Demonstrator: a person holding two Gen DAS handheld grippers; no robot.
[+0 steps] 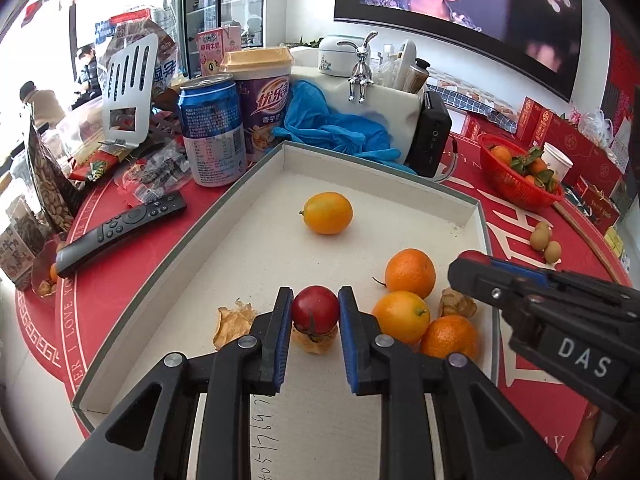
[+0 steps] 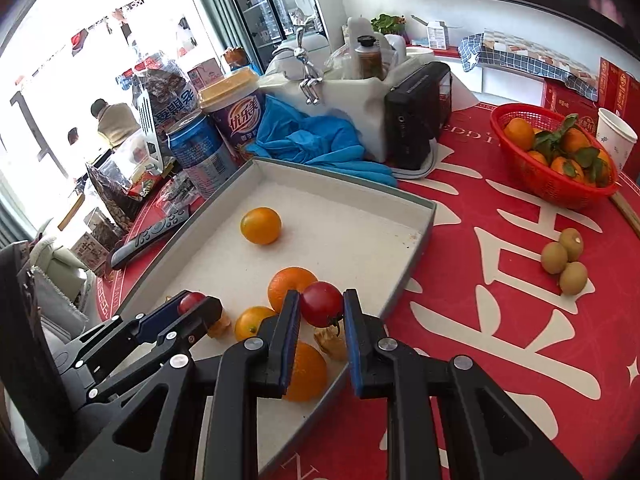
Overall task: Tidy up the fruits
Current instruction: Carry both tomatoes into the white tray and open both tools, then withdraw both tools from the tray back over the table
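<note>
A shallow grey box point(image 1: 256, 168) point(image 2: 420, 240) lies on the red table. My left gripper point(image 1: 315, 310) is shut on a red cherry tomato point(image 1: 315, 309) above a papery husk in the box. My right gripper point(image 2: 322, 306) is shut on a second cherry tomato point(image 2: 321, 303), held over the box's near right corner. In the box lie a kumquat point(image 1: 328, 213) point(image 2: 261, 225), several small oranges point(image 1: 410, 273) point(image 2: 290, 282) and dry husks point(image 1: 232, 322). From the right wrist view the left gripper point(image 2: 192, 308) shows at the left with its tomato point(image 2: 190, 301).
A red basket point(image 2: 556, 192) of tangerines and a paper cup point(image 2: 614, 136) stand at the far right. Three small green-brown fruits point(image 2: 564, 260) lie on the cloth. Behind the box are a blue can point(image 1: 212, 136), a purple cup point(image 1: 264, 108), blue gloves point(image 1: 332, 128) and a remote point(image 1: 120, 228).
</note>
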